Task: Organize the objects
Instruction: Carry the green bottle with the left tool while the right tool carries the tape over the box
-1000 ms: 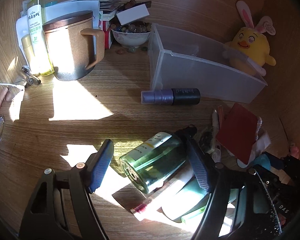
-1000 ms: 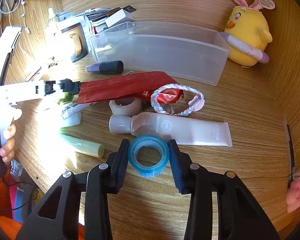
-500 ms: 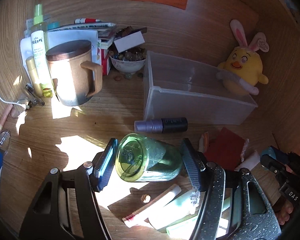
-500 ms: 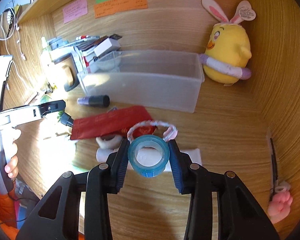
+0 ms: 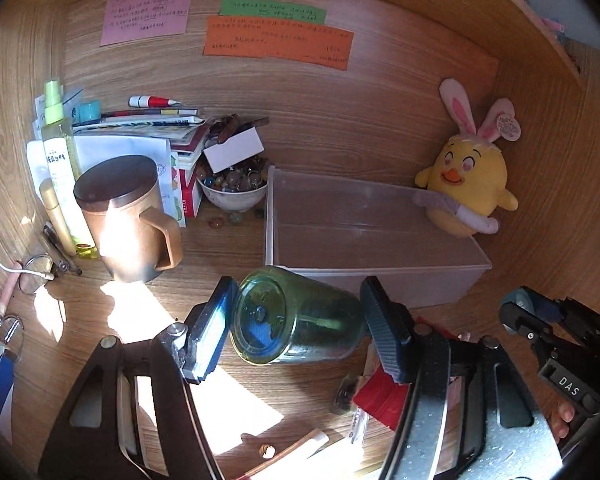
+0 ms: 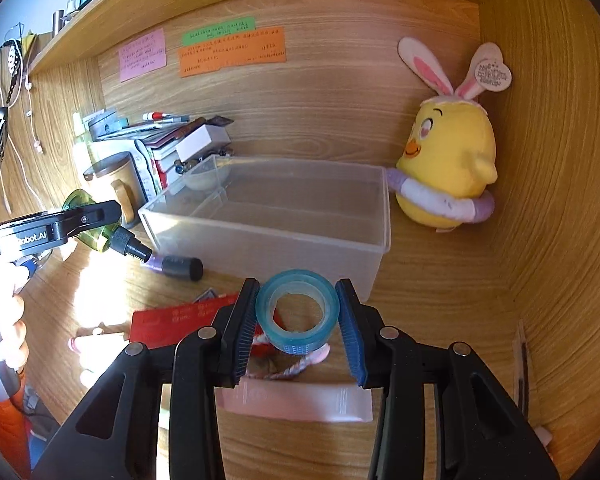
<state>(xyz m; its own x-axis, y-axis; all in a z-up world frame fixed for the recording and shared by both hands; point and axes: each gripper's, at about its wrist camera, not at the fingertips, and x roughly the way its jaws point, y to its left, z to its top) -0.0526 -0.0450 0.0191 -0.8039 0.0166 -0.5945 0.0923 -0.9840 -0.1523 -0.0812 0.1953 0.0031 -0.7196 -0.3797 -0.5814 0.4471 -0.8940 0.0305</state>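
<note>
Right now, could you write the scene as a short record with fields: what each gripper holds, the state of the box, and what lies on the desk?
left gripper: jaws shut on the green glass bottle, lifted off the desk
right gripper: jaws shut on the blue roll of tape, also lifted
clear plastic box: open top, nothing visible inside
yellow plush chick with rabbit ears: beside the box
purple tube with black cap: lying in front of the box
brown lidded mug: upright

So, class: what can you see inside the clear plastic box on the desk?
Nothing lies inside the clear plastic box; its bare floor shows. Its near-wall corner stays hidden behind the tape roll.
</note>
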